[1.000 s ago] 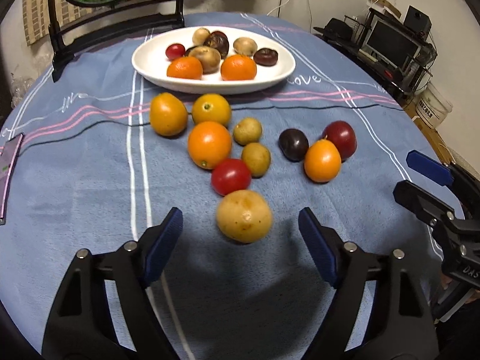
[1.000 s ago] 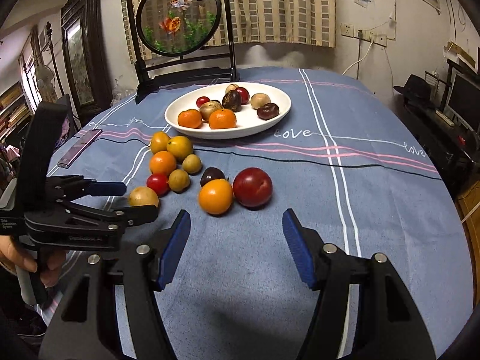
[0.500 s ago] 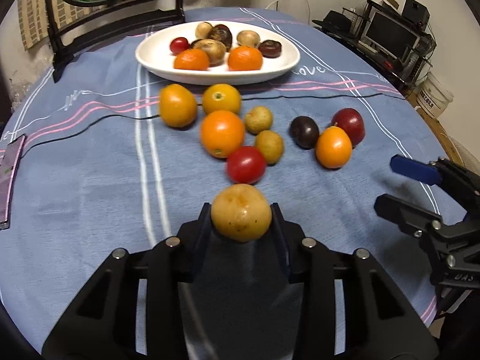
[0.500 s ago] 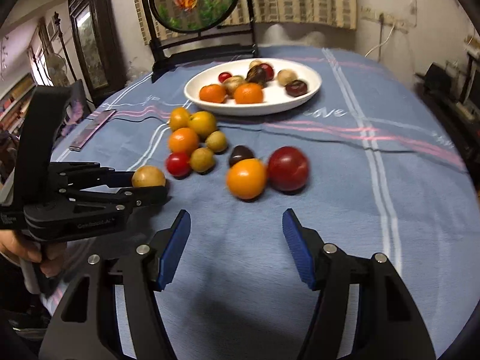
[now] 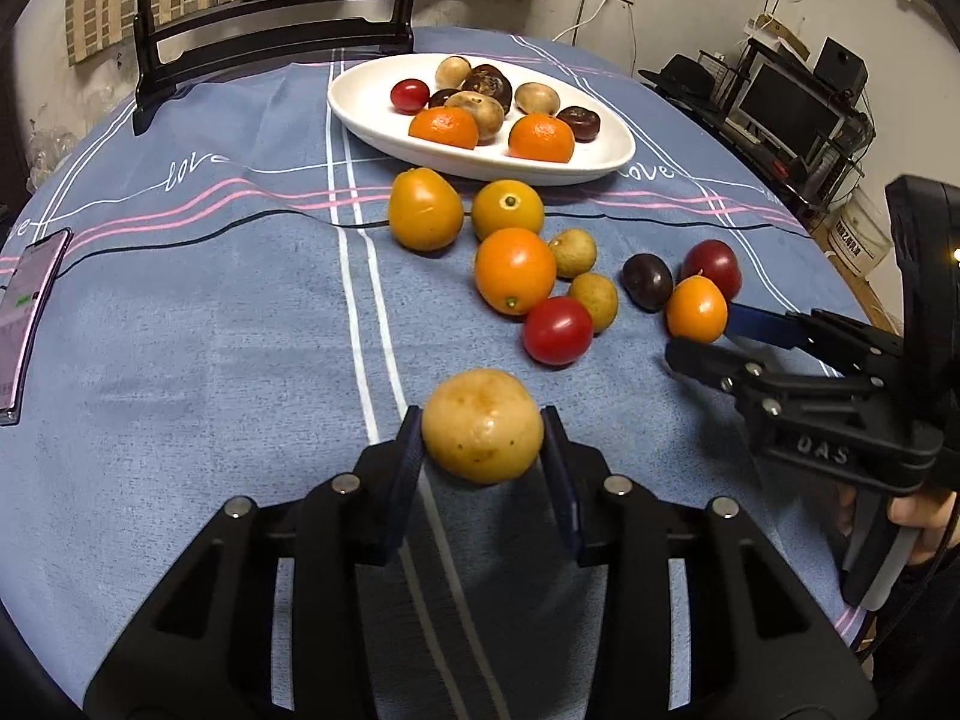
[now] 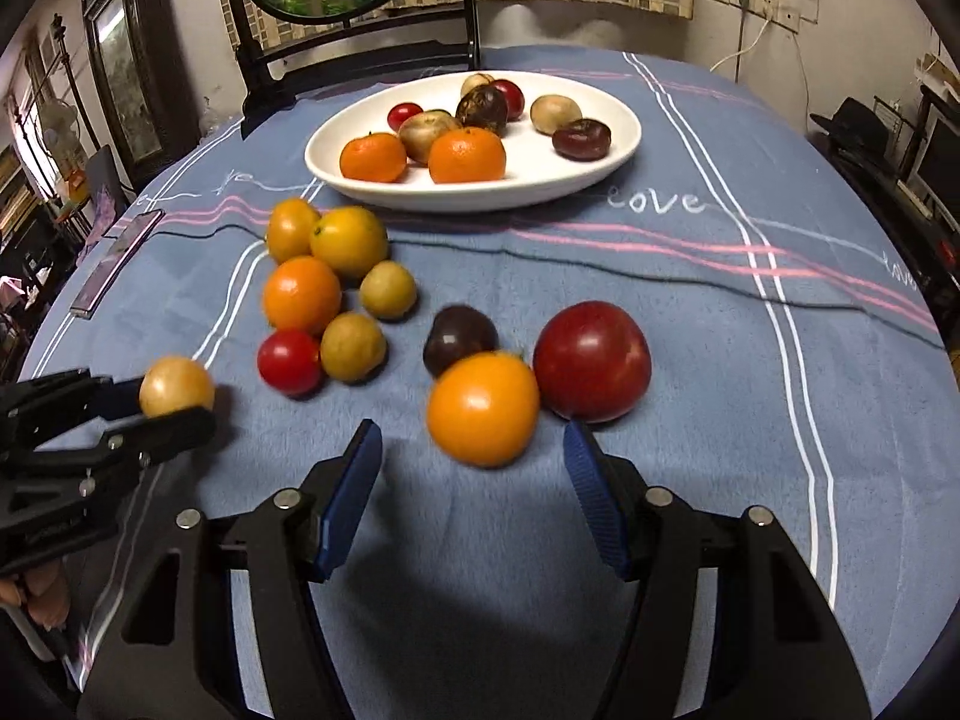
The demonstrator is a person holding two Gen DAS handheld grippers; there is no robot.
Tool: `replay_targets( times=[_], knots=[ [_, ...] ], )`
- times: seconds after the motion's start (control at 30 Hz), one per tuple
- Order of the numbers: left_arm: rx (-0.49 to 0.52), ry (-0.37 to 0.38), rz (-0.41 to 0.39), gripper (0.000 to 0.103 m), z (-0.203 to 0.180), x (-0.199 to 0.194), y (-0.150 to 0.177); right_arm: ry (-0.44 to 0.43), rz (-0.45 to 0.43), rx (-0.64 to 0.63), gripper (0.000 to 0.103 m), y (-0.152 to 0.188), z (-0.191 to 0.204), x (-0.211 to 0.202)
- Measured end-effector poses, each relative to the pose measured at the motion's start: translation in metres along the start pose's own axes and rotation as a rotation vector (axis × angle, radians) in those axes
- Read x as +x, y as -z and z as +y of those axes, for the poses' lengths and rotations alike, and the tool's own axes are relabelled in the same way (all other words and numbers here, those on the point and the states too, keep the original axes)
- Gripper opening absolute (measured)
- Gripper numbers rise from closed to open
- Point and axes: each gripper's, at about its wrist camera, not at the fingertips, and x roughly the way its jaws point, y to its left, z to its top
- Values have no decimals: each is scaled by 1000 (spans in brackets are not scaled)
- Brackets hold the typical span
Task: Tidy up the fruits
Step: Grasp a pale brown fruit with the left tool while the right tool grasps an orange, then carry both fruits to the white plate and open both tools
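Blue-padded fingers of my left gripper [image 5: 483, 450] pinch a tan fruit [image 5: 483, 433] from both sides; it sits near the counter's near edge, just ahead of a red tomato [image 5: 557, 330]. My right gripper [image 6: 474, 480] has its fingers spread; they have just been closing, with an orange fruit [image 6: 483, 408] at their tips but neither pad pressing on it. Touching that orange fruit on the right is a large red plum [image 6: 591, 360], and a dark plum [image 6: 459, 336] sits just behind it. Toward the counter's left side lies a cluster: three orange fruits [image 6: 302, 294] and two small tan ones [image 6: 352, 346]. A white plate [image 6: 624, 138] stands toward the far edge, holding two mandarins [image 6: 467, 155], dark, tan and red fruits. A blue striped cloth [image 6: 690, 312] covers the counter. A phone [image 5: 24, 312] lies at the left edge. A hand [image 5: 924, 519] shows on the right gripper's grip.
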Motion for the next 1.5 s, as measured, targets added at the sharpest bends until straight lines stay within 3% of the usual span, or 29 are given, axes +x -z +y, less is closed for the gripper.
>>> replay_targets(
  times=[0.07, 0.13, 0.77, 1.2, 1.5],
  knots=[
    [1, 2, 0, 39, 0, 0, 0, -2, 12, -3, 51, -4, 1, 5],
    [1, 3, -1, 39, 0, -1, 0, 21, 14, -1, 37, -6, 0, 10],
    [47, -29, -27, 39, -14, -20, -8, -89, -117, 29, 37, 11, -14, -56],
    [105, -46, -94, 39, -28, -25, -75, -33, -218, -25, 37, -35, -18, -67],
    [47, -71, -108, 39, -9, -7, -112, 14, -263, -89, 37, -71, -14, -59]
  ],
)
